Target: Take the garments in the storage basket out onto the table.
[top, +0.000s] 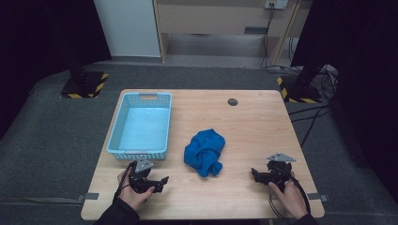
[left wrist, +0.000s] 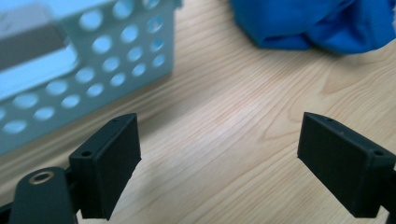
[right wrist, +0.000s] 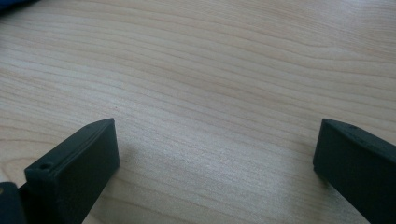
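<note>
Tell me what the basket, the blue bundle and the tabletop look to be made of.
Basket: likely moulded plastic, pale blue, smooth, walls pierced with even round holes. Bundle: cloth, matte, with soft folds and creases. Tabletop: wood or wood-look laminate, light, with visible grain lines and a low sheen.

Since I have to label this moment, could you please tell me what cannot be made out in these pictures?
- Blue cloth: crumpled in the high view, so its folds hide what kind of item it is; the top edge cuts it off in the left gripper view.
- Basket: blurred and cut off at the left in the left gripper view.
- Small dark round thing on the table: too small to identify in the high view.
</note>
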`<state>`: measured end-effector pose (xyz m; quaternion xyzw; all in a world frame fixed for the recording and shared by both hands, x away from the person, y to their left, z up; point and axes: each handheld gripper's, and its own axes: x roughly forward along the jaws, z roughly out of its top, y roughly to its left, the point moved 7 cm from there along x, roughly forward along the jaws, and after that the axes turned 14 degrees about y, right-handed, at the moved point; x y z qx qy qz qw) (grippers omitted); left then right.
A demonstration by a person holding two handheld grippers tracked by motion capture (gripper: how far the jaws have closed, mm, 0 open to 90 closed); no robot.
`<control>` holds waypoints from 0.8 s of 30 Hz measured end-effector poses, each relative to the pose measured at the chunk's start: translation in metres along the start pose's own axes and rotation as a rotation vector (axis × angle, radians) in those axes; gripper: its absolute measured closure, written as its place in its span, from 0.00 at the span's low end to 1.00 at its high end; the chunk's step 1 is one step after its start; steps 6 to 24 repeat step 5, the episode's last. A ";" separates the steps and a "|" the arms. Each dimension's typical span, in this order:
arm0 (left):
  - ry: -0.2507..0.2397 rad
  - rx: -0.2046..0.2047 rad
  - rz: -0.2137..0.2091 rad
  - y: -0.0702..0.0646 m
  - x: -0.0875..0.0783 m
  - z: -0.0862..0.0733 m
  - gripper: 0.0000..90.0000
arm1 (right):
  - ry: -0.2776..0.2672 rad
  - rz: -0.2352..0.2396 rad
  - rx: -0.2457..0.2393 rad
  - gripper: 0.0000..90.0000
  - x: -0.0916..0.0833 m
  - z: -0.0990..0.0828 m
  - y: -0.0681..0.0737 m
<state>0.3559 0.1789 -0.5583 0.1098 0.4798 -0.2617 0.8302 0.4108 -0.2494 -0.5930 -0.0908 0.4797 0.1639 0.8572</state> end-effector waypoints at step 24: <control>0.045 -0.036 0.024 0.010 0.003 -0.008 0.13 | 0.000 0.000 0.000 0.00 0.000 0.000 0.000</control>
